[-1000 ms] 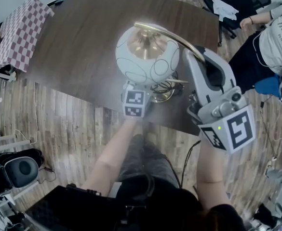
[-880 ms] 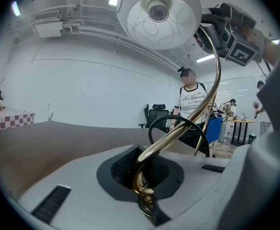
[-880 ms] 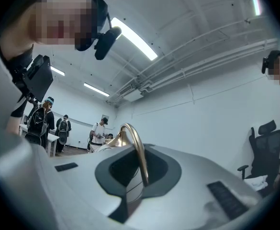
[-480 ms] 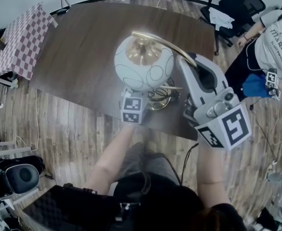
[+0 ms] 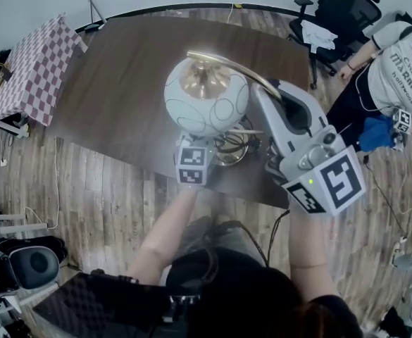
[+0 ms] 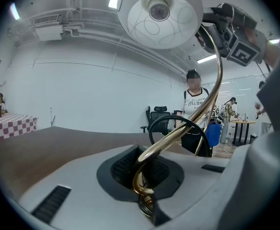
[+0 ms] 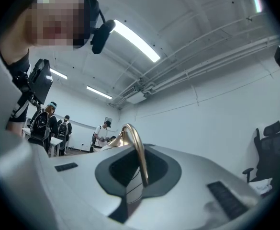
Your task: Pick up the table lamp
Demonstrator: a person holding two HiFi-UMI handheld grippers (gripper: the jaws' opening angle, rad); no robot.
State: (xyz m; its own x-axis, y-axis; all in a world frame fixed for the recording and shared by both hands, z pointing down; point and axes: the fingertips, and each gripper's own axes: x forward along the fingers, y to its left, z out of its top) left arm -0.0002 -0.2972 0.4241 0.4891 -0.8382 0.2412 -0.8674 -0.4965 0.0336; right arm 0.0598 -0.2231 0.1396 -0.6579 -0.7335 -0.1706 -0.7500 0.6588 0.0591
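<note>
Brass showed between both sets of jaws. My left gripper (image 6: 144, 188) was clamped on the looped brass stem low by the base, and my right gripper (image 7: 139, 176) was closed tight on the curved brass arm (image 5: 237, 60) higher up. The table lamp (image 5: 206, 97), with its white line-patterned globe, hung between the 2 grippers over the near edge of the dark wooden table (image 5: 114, 83) — whether its base touched the top, I couldn't tell.
</note>
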